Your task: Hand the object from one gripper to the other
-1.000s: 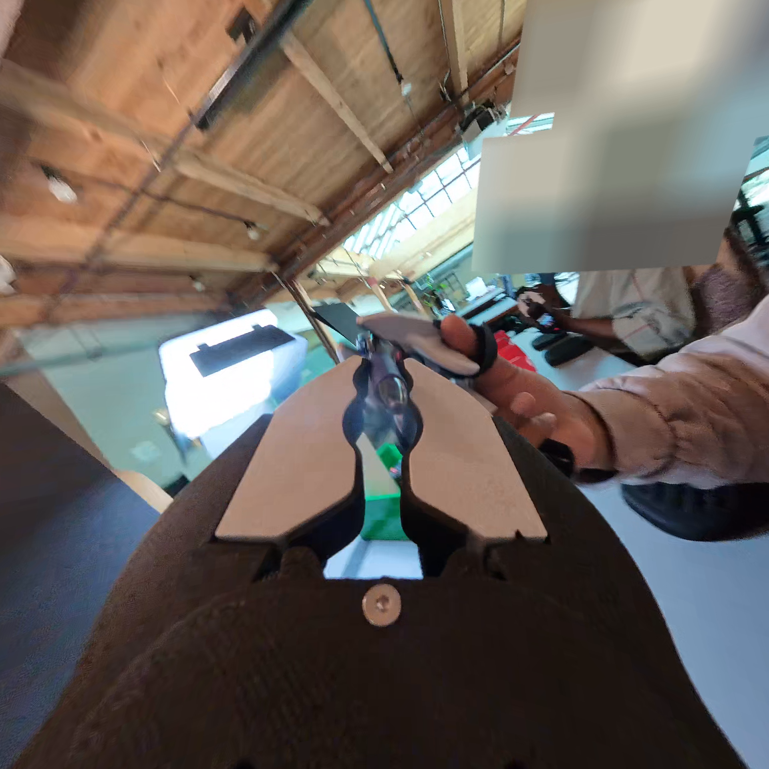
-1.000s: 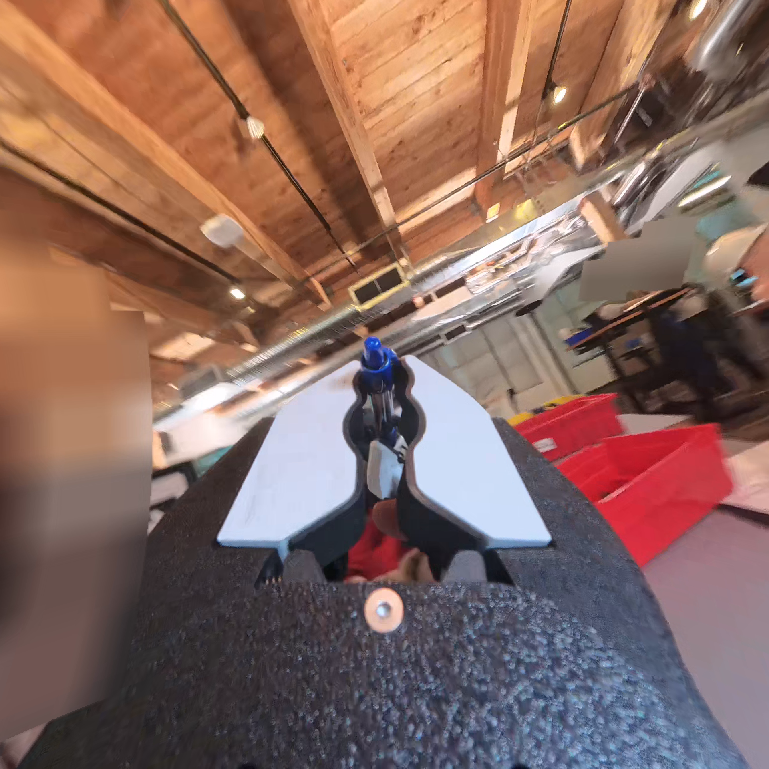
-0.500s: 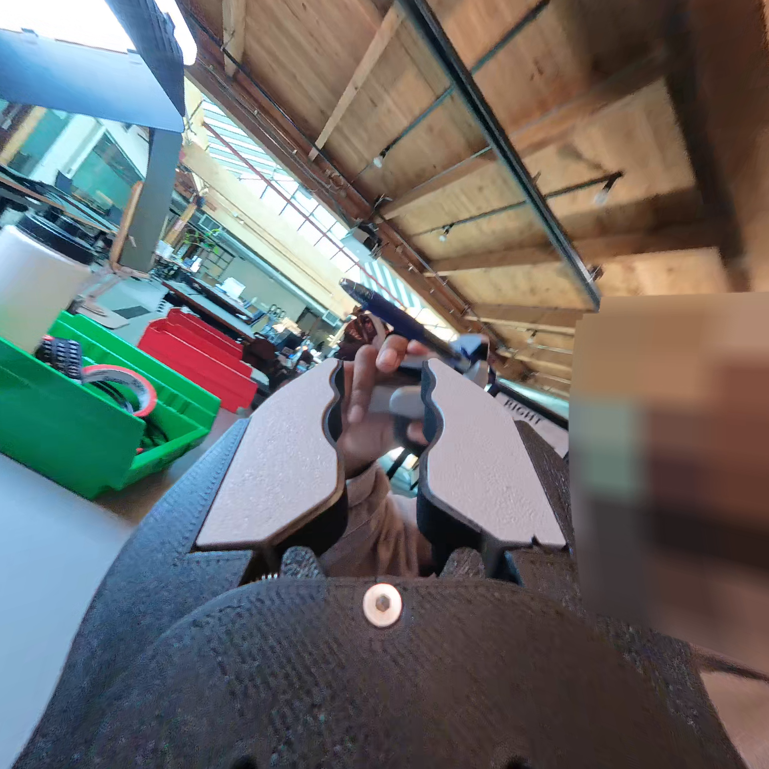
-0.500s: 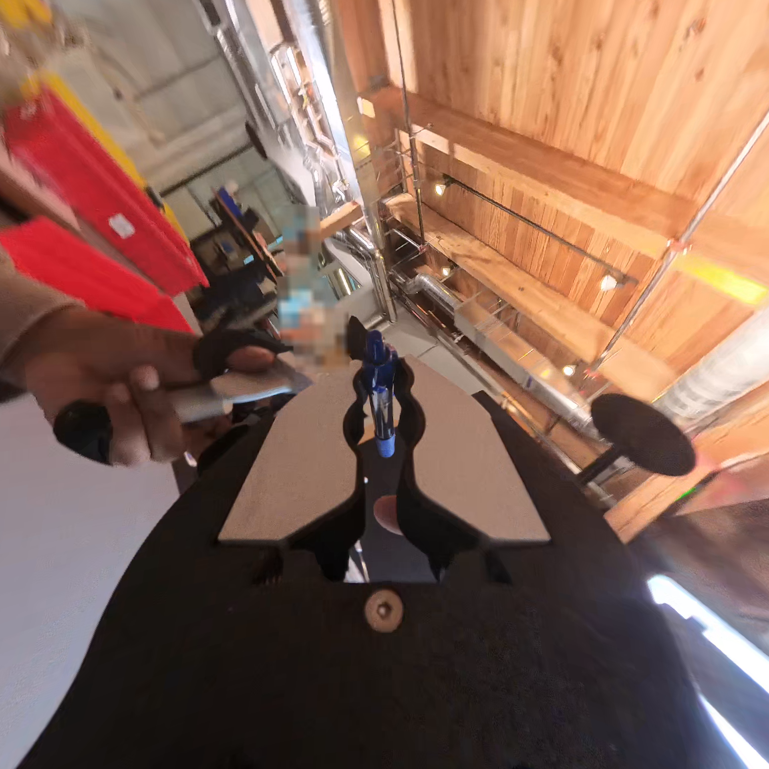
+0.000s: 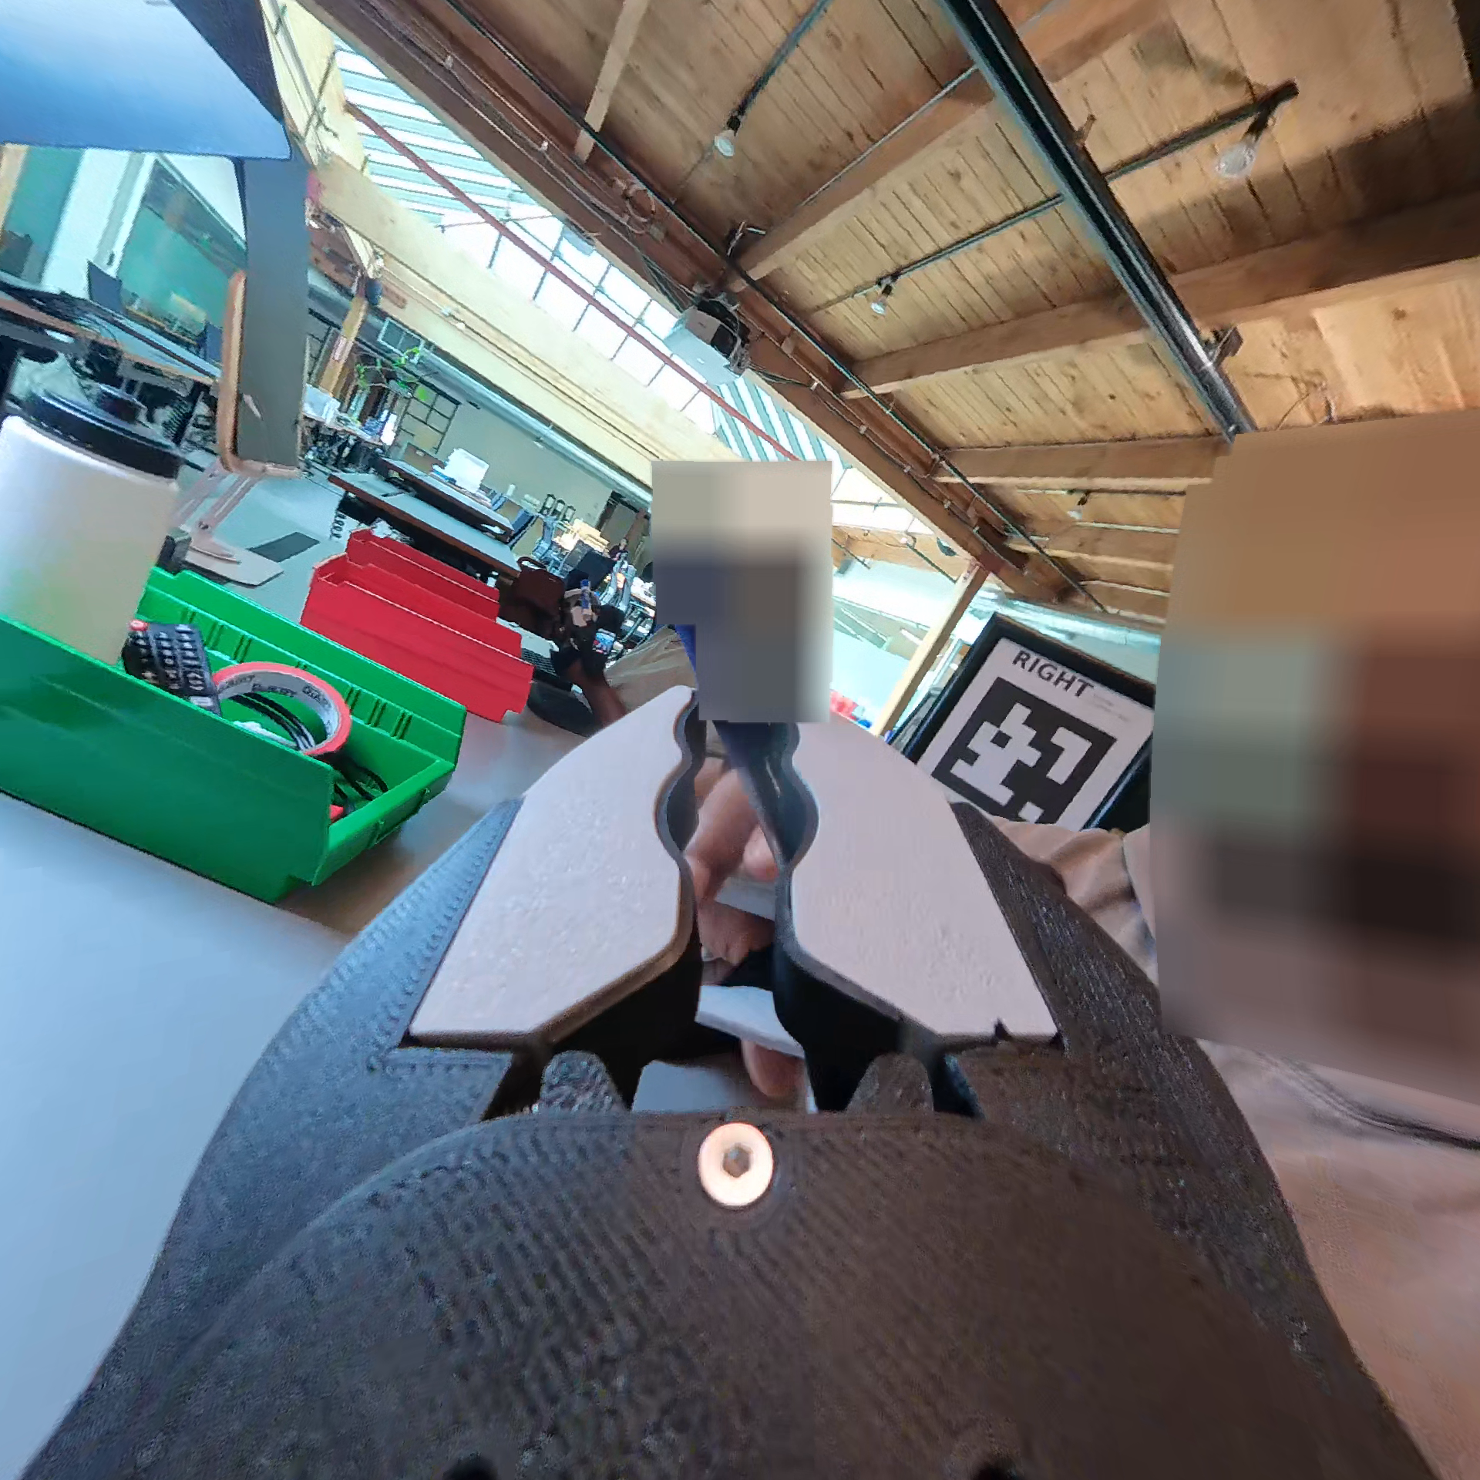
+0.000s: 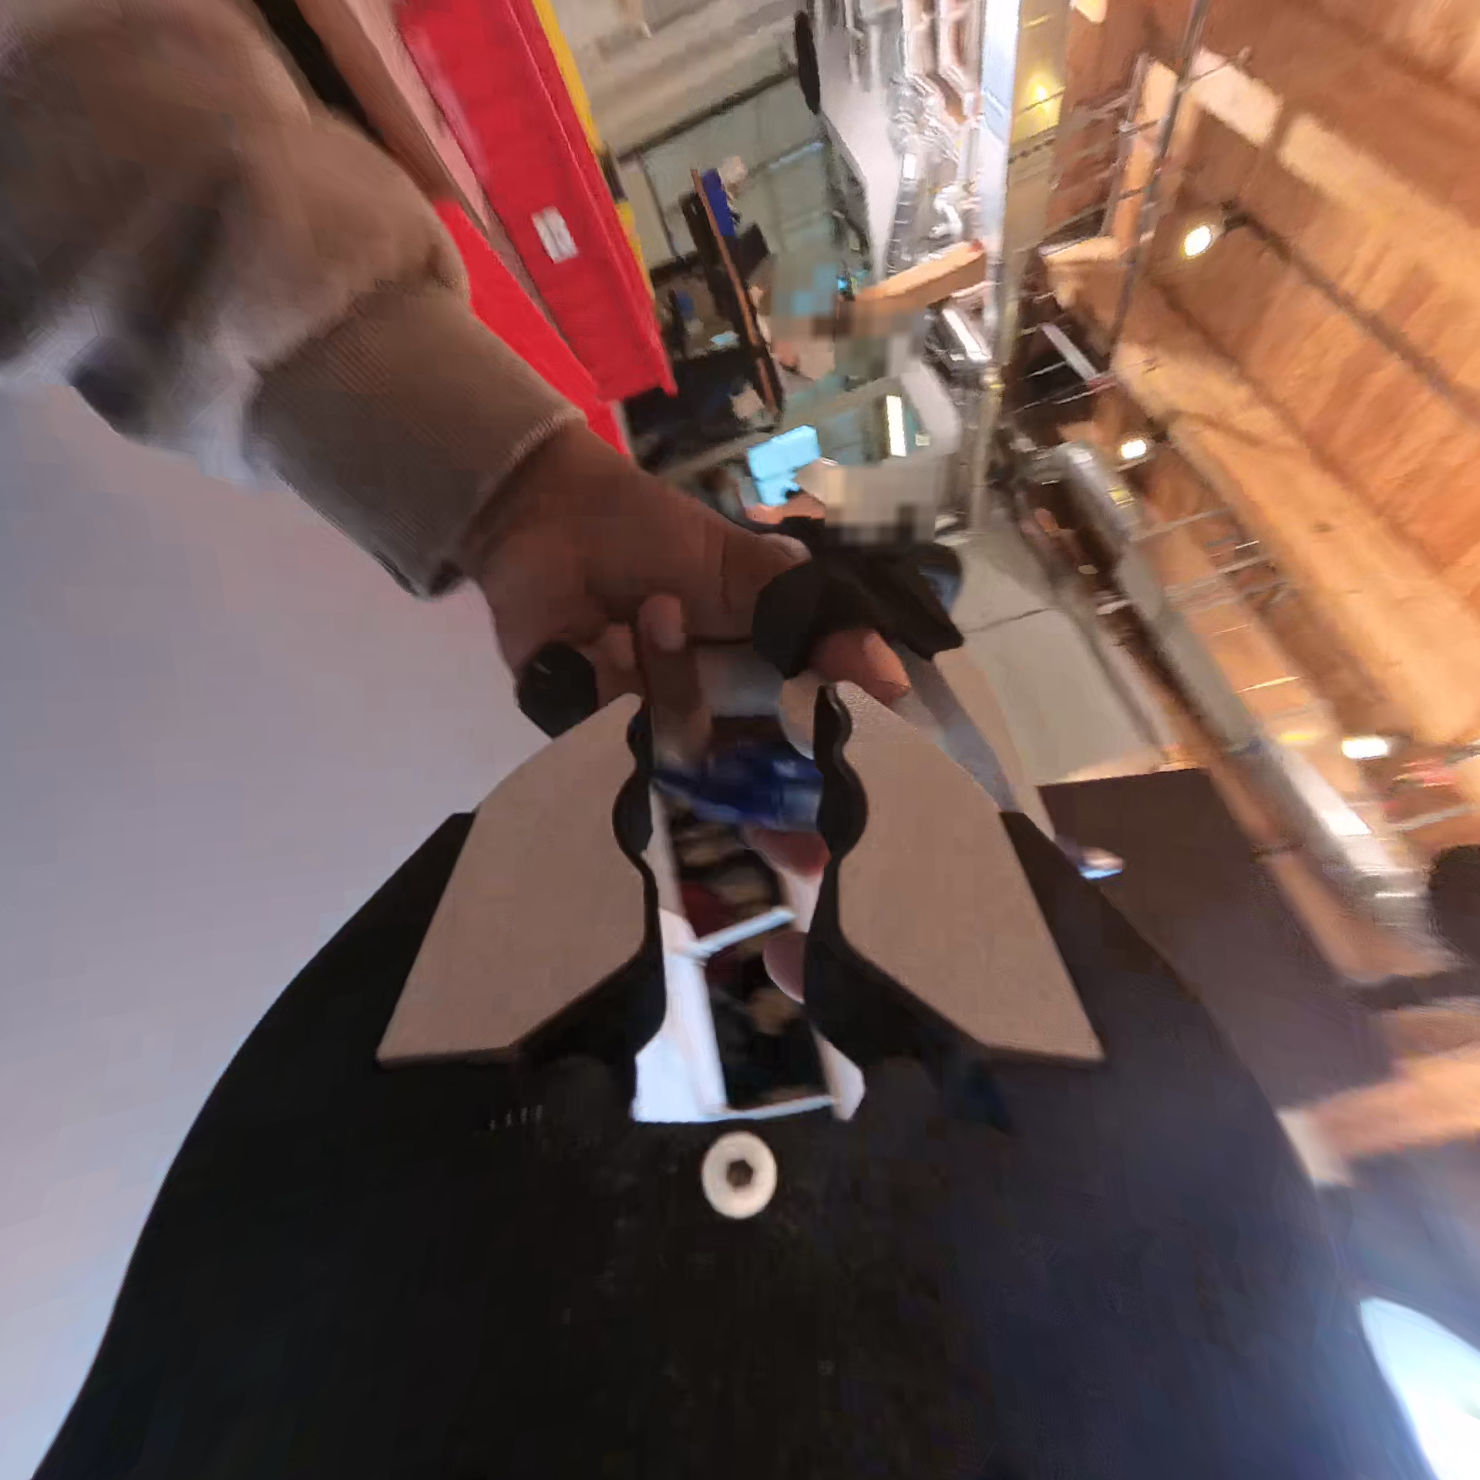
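Lettering on framed marker board point(image 5: 1033, 745) and tape roll point(image 5: 280, 705).

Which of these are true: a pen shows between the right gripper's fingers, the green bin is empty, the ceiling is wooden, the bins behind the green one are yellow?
1. A blue pen shows between the fingers of the right gripper. True.
2. The green bin is empty. False: it holds a tape roll and other items.
3. The ceiling is wooden. True.
4. The bins behind the green one are yellow. False: they are red bins.
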Demonstrator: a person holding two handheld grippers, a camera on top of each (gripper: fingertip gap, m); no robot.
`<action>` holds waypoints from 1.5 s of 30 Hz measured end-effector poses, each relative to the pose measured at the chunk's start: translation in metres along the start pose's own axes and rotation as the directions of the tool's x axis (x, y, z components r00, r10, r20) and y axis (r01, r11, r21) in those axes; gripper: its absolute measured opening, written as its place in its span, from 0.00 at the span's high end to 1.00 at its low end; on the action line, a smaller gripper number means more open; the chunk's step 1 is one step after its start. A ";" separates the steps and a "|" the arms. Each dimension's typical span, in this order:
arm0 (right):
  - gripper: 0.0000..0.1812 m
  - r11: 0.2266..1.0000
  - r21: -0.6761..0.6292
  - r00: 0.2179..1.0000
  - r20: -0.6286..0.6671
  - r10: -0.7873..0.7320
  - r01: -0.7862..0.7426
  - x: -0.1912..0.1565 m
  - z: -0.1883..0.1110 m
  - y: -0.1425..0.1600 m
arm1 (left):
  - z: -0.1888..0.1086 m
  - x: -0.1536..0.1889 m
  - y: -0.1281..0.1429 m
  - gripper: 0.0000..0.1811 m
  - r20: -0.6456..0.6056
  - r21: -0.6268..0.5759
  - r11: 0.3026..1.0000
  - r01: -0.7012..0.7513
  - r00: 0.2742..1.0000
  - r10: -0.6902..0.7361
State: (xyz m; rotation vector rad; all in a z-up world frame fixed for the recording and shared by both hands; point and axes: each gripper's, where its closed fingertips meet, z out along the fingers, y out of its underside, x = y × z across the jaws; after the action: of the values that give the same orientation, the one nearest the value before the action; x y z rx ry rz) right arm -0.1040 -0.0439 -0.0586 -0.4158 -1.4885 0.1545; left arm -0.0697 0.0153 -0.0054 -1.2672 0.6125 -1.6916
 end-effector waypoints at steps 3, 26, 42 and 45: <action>0.79 0.922 0.071 0.912 0.192 0.363 -0.382 -0.009 -0.002 -0.020 | -0.006 0.008 -0.007 0.94 0.020 -0.007 0.988 -0.153 0.988 0.153; 0.67 -0.550 -0.277 -0.560 0.694 0.453 -0.788 0.062 -0.021 -0.018 | 0.015 0.070 0.034 0.94 -0.211 -0.526 -0.379 -0.761 -0.315 0.926; 0.91 -0.285 -0.068 -0.249 0.699 0.671 -0.956 0.081 -0.045 0.016 | 0.020 0.035 0.057 0.86 -0.160 -0.616 -0.046 -0.786 0.068 0.985; 0.94 -0.158 0.029 -0.097 0.675 0.732 -0.987 0.094 -0.058 0.018 | 0.006 0.031 0.047 0.86 -0.030 -0.574 0.347 -0.741 0.443 0.896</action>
State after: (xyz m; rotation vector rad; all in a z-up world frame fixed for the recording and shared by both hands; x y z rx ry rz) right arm -0.0364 -0.0047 0.0209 -0.9880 -1.1125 2.0808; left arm -0.0493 -0.0327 -0.0261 -1.1722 1.3235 -0.4207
